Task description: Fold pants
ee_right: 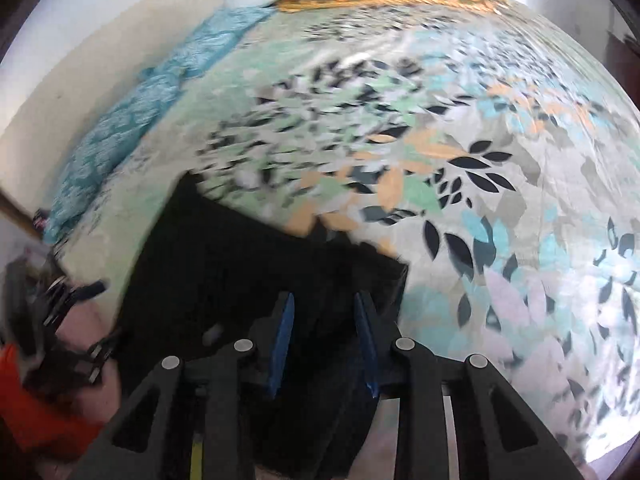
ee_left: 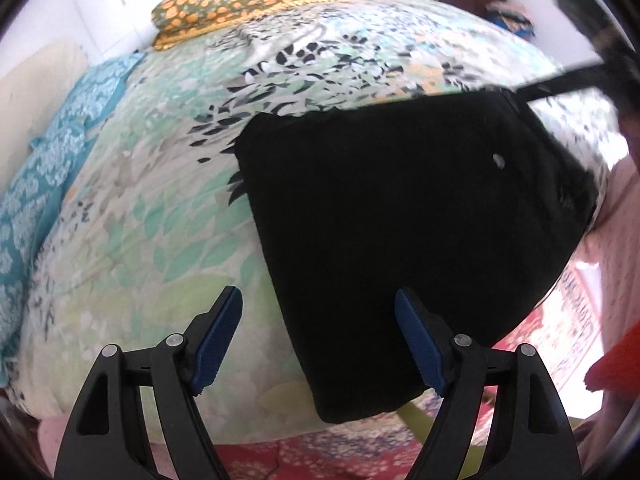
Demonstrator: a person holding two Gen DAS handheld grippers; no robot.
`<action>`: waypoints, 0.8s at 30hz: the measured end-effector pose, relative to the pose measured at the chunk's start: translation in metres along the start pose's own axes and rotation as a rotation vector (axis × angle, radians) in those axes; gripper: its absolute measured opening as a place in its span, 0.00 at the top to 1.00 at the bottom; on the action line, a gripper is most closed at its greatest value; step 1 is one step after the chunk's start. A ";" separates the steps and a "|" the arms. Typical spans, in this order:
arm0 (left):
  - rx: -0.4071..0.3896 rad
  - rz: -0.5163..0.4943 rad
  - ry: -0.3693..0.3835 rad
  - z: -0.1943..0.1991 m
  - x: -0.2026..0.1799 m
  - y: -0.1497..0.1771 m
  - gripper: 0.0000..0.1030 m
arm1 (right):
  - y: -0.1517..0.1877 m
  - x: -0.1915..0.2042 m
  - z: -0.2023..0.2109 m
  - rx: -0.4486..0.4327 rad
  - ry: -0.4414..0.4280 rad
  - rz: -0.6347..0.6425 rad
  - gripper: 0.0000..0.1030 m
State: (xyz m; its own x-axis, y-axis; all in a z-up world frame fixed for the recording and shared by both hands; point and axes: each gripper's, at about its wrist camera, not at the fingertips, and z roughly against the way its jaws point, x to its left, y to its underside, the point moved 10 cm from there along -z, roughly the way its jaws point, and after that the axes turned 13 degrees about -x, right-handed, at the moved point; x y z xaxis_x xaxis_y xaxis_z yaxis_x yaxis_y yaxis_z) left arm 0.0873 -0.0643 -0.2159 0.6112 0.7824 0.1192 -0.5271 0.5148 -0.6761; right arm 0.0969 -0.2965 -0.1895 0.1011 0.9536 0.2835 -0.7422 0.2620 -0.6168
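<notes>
Both grippers sit over the folded black pants (ee_left: 400,220) on the bedspread (ee_left: 140,220): left gripper (ee_left: 318,340) spread wide and empty, right gripper (ee_right: 325,340) hard to tell.

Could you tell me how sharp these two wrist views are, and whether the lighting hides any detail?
Left wrist view: mostly sharp; the black pants read as a flat dark mass with no visible folds; the right gripper at top right is smeared. Right wrist view: heavy motion blur across the leaf-print bedspread, and the pants lose all texture.
</notes>
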 end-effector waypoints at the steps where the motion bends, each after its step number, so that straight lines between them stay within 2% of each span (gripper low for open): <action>1: -0.004 0.029 0.011 0.002 0.001 -0.003 0.22 | 0.005 0.010 0.009 0.017 -0.033 0.004 0.69; 5: 0.011 0.115 0.055 -0.001 0.001 -0.006 0.19 | 0.055 0.052 0.028 0.119 -0.136 0.053 0.69; 7: 0.045 0.099 0.053 -0.008 -0.005 0.000 0.18 | 0.087 0.047 0.018 0.197 -0.085 0.065 0.69; 9: 0.088 0.052 0.028 -0.017 -0.009 0.011 0.17 | 0.110 0.035 0.004 0.234 -0.039 0.040 0.68; 13: 0.089 0.063 0.024 -0.014 -0.006 0.012 0.16 | 0.096 0.030 0.008 0.183 -0.060 -0.073 0.68; 15: 0.072 0.076 -0.002 -0.009 0.002 0.008 0.16 | 0.092 0.031 0.015 0.160 -0.064 -0.070 0.68; 16: 0.063 0.084 -0.019 -0.006 0.007 0.006 0.16 | 0.089 0.033 0.021 0.140 -0.064 -0.059 0.63; 17: 0.058 0.095 -0.031 -0.004 0.011 0.004 0.16 | 0.087 0.033 0.024 0.122 -0.061 -0.053 0.50; 19: 0.051 0.125 -0.055 -0.003 0.021 0.002 0.16 | 0.080 0.033 0.035 0.053 -0.038 -0.050 0.32; 22: 0.054 0.147 -0.086 -0.004 0.033 0.003 0.16 | 0.071 0.031 0.043 -0.025 -0.031 -0.094 0.30; 24: 0.052 0.150 -0.102 -0.003 0.038 0.003 0.16 | 0.066 0.028 0.048 -0.047 -0.027 -0.130 0.30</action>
State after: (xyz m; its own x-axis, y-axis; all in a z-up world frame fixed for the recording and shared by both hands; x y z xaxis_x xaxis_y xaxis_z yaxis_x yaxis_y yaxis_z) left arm 0.1108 -0.0347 -0.2156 0.4620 0.8818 0.0947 -0.6396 0.4052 -0.6533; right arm 0.0191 -0.2591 -0.1873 0.1763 0.9070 0.3824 -0.6920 0.3905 -0.6071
